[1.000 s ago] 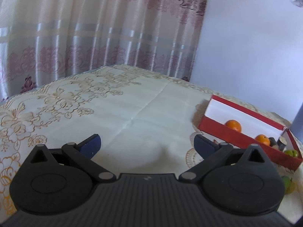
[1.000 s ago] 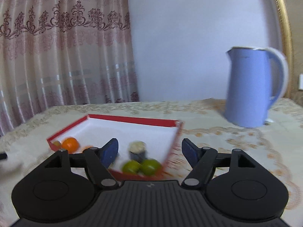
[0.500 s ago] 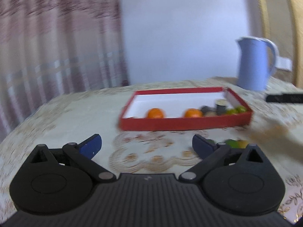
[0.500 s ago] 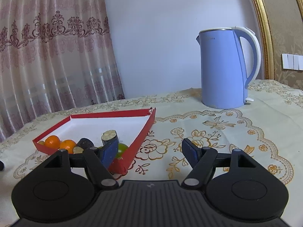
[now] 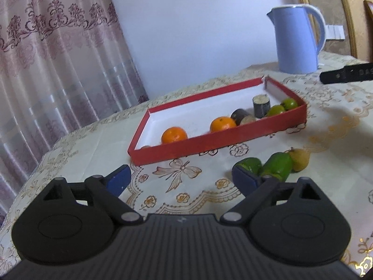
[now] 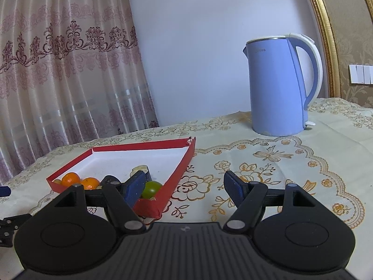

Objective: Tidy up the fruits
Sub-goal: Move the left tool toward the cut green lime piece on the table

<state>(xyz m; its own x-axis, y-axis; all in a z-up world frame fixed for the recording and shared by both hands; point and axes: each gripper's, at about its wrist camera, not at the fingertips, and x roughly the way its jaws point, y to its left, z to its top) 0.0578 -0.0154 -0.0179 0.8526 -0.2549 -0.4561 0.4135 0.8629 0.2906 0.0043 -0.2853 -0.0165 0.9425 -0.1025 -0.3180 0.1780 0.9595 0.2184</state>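
A shallow red box (image 5: 216,142) with a white floor lies on the tablecloth. In it are two oranges (image 5: 174,135), two dark sugarcane pieces (image 5: 261,104) and two green fruits (image 5: 289,103). Outside its front wall lie two green fruits (image 5: 277,166) and a yellow one (image 5: 299,159). My left gripper (image 5: 181,178) is open and empty above the cloth, its right finger just left of the loose green fruits. My right gripper (image 6: 184,187) is open and empty at the box's near corner (image 6: 149,207); a green fruit (image 6: 151,189) shows beside its left finger.
A blue electric kettle (image 6: 279,86) stands at the back right of the table; it also shows in the left wrist view (image 5: 296,39). Curtains hang behind the table's far left edge. The right gripper's black body (image 5: 345,74) shows at right.
My left gripper has swung right from the bare cloth towards the box and loose fruits. My right gripper has pulled back and turned right, so the kettle sits more central.
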